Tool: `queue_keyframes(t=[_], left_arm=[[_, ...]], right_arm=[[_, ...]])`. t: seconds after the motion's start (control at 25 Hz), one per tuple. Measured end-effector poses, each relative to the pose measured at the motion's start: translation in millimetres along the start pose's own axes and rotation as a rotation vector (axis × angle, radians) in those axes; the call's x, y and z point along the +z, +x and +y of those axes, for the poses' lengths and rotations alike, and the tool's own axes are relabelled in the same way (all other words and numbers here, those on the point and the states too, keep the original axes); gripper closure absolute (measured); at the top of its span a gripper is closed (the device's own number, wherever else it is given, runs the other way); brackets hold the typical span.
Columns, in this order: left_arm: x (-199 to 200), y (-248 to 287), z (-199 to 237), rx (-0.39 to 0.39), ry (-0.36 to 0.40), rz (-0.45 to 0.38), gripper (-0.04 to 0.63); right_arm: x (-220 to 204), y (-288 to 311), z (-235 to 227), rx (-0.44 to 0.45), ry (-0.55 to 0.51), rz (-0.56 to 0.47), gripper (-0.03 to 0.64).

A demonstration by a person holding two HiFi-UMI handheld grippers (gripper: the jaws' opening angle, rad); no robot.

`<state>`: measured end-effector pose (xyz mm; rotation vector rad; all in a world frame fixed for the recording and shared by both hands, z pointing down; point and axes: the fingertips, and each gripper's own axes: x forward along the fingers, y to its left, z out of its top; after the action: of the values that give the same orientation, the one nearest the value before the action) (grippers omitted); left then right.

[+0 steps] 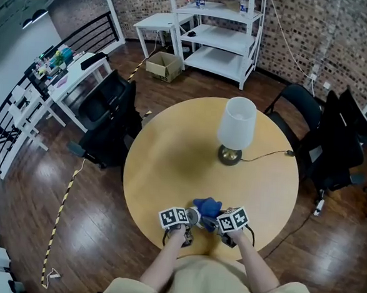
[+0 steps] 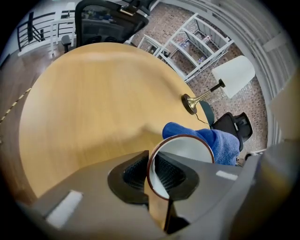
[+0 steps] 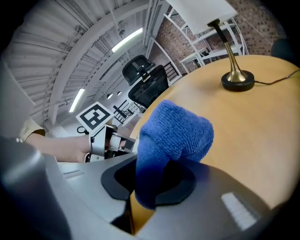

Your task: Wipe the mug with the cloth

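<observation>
Blue cloth [image 3: 174,133]: bunched, clamped in right claw [image 3: 146,185], wad pushed forward, apparently for rubbing. White mug [image 2: 185,152]: wall pinched by closed left claw [image 2: 158,176], mouth tilted toward cloth just beyond, above wooden worktop [image 2: 93,103]; likely steadied for wiping.

Round table [image 1: 170,160], light wood top, plain and unmarked. One lamp [image 1: 236,124] stands on it, right of centre toward the far side: white shade, upright stem, round brass base [image 1: 230,155] flat on the wood. A thin dark cord [image 1: 267,155] runs from the base across the top, apparently reaching the right edge.
</observation>
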<state>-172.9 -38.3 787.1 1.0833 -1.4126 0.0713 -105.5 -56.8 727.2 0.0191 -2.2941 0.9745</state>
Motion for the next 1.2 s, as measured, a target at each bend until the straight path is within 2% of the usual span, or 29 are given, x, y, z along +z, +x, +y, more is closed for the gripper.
queue_keyframes(t=[0.16, 0.36, 0.44, 0.52, 0.64, 0.76, 0.88, 1.04, 1.12, 1.2], left_arm=[[-1.4, 1.5, 1.6, -0.011, -0.032, -0.003, 0.566], [0.6, 0.0, -6.4, -0.005, 0.044, 0.012, 0.561], [-1.3, -0.4, -8.8, -0.008, 0.076, 0.025, 0.563], [-3.5, 0.5, -10.4, -0.012, 0.069, 0.036, 0.569], [-1.5, 1.9, -11.0, -0.013, 0.049, 0.047, 0.569], [-1.9, 3.5, -12.9, -0.015, 0.011, 0.066, 0.569], [-8.0, 6.1, -17.9, -0.008, 0.027, 0.105, 0.569], [-11.6, 11.1, -26.9, -0.003, 0.124, 0.153, 0.571], [-10.9, 12.2, -28.6, -0.006, 0.187, 0.179, 0.571], [-10.3, 13.0, -29.1, -0.004, 0.225, 0.199, 0.571]], right_arm=[[-24.5, 0.8, 3.2, 0.031, -0.001, 0.119, 0.546], [-56.8, -5.5, 15.3, 0.077, -0.072, 0.29, 0.545], [-64.2, -13.1, 13.4, 0.091, -0.089, 0.313, 0.544], [-56.8, -26.6, 2.4, 0.069, -0.05, 0.24, 0.545], [-31.1, -48.4, -14.5, 0.009, 0.049, 0.078, 0.543], [-11.3, -60.3, -26.6, -0.074, 0.048, -0.014, 0.543], [4.2, -56.0, -29.9, -0.166, -0.124, -0.008, 0.542], [15.4, -29.1, -43.8, -0.281, -0.512, 0.159, 0.541], [8.6, -14.9, -47.0, -0.245, -0.659, 0.261, 0.541], [-1.8, -7.9, -41.0, -0.164, -0.776, 0.33, 0.541]])
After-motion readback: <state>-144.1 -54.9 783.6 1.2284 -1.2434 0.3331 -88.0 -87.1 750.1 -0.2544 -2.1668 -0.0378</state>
